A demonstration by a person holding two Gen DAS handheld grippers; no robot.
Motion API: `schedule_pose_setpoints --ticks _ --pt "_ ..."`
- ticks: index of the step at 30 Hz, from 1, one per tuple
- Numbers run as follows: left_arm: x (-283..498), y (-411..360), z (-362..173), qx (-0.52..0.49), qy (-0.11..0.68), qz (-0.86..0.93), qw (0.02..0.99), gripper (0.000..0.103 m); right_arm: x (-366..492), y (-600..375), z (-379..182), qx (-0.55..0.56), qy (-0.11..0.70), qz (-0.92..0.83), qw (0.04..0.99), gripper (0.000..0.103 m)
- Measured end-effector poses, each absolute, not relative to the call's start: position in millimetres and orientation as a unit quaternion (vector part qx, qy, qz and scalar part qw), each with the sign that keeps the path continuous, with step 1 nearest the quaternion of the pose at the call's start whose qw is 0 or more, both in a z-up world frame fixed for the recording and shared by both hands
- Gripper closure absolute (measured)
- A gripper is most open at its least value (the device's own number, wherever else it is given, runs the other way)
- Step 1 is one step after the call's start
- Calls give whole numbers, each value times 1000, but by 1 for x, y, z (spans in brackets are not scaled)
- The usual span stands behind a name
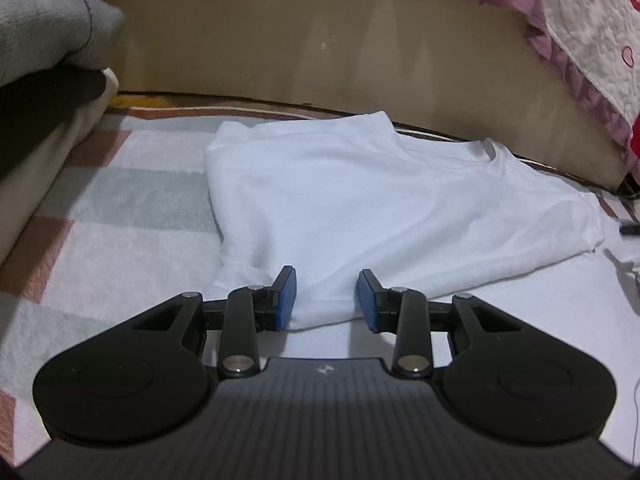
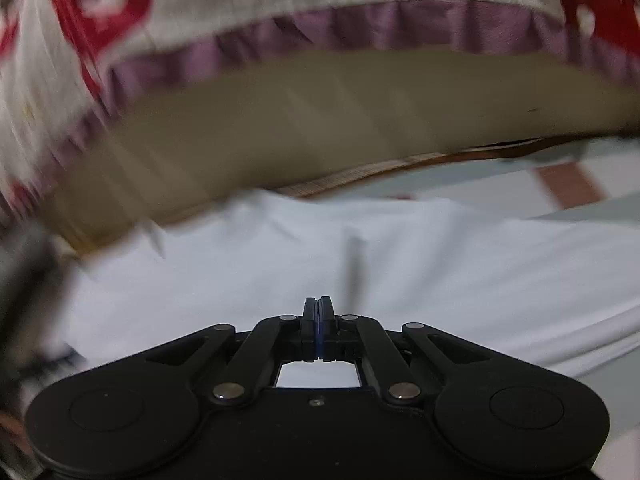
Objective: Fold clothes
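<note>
The white T-shirt [image 1: 360,208] lies partly folded on a checked blanket [image 1: 120,216] of white, grey-green and pink squares, filling the middle of the left wrist view. Its collar [image 1: 490,150] sits toward two o'clock, and one folded side edge runs down the garment's nine o'clock side. The near hem comes down to six o'clock, where it lies between the fingers of the left gripper [image 1: 327,300]. Those fingers stand narrowly apart, blue pads [image 1: 289,298] on either side of the hem corner, not pressing on the cloth.

In the right wrist view the same shirt [image 2: 400,264] spreads across the centre, blurred. The right gripper [image 2: 319,312] has its fingers pressed fully together with nothing between them, poised above the white fabric.

Beyond the shirt, at twelve o'clock, runs a tan bed side panel [image 1: 304,48]. A quilted cover [image 1: 592,40] in white and red with a purple frill hangs over it from twelve round to two o'clock. At ten o'clock sits a grey folded cloth [image 1: 44,28] on top of something dark. A small dark object [image 1: 629,227] lies at the three o'clock edge, too small to identify.
</note>
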State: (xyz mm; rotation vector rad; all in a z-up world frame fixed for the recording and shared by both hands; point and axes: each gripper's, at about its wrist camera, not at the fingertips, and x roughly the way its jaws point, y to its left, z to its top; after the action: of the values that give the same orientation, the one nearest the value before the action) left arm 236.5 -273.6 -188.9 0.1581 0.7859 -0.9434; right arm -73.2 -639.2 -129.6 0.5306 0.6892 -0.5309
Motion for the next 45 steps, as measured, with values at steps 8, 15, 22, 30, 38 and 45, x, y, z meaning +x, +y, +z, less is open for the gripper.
schedule_pose_setpoints --ticks 8,15,22,30,38,45 --pt "234 -277 -184 77 379 -426 818 69 -79 -644 -135 257 344 -267 863 72" --pt "245 -268 -186 36 393 -433 810 69 -50 -637 -167 403 301 -240 831 51" --pt "242 -267 -182 63 395 -427 811 69 -44 -635 -133 365 297 -259 843 95" --pt "238 -276 -176 113 404 -419 805 69 -48 -616 -151 258 411 -271 832 95" --pt "232 -275 -172 114 398 -425 805 57 -83 -635 -141 189 398 -332 834 92" --pt "184 -289 -169 105 348 -469 805 46 -166 -687 -141 257 293 -408 826 51"
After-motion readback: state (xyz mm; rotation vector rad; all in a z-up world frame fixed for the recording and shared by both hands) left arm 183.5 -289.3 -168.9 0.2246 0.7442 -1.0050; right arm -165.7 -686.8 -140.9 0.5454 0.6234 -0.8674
